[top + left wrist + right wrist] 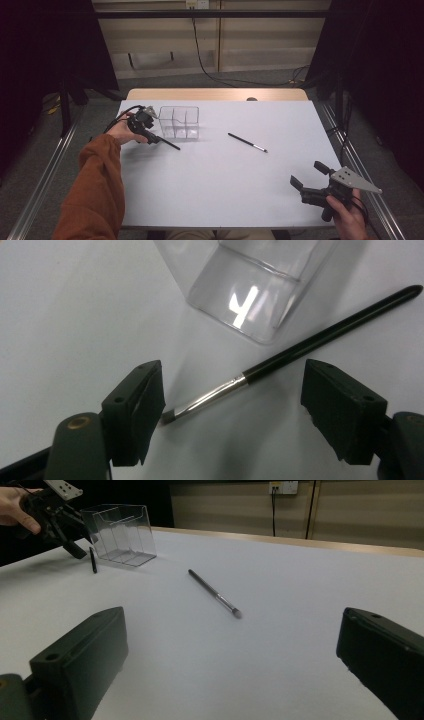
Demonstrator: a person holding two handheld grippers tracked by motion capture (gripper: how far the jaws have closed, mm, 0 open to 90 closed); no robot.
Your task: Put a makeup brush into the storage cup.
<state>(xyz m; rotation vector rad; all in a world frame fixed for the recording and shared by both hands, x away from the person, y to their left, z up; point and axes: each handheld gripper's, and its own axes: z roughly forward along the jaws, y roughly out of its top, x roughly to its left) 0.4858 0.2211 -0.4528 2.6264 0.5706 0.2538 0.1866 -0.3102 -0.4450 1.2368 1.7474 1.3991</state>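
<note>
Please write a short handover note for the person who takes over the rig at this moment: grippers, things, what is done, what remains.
Left gripper: open, jaws either side of the near brush, not pressing it. The brush lies on the table beside the clear organizer.
Right gripper: open, holds nothing, near the table's right front edge.
Second brush: lies mid-table.
Done: nothing in the organizer that I can see.
Left, probably: grasp each brush and put it in the organizer.

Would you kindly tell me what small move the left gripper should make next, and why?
Probably close the left gripper on the brush: its ferrule lies on the table between the open jaws, the pads not yet touching it, beside the clear organizer.
</note>
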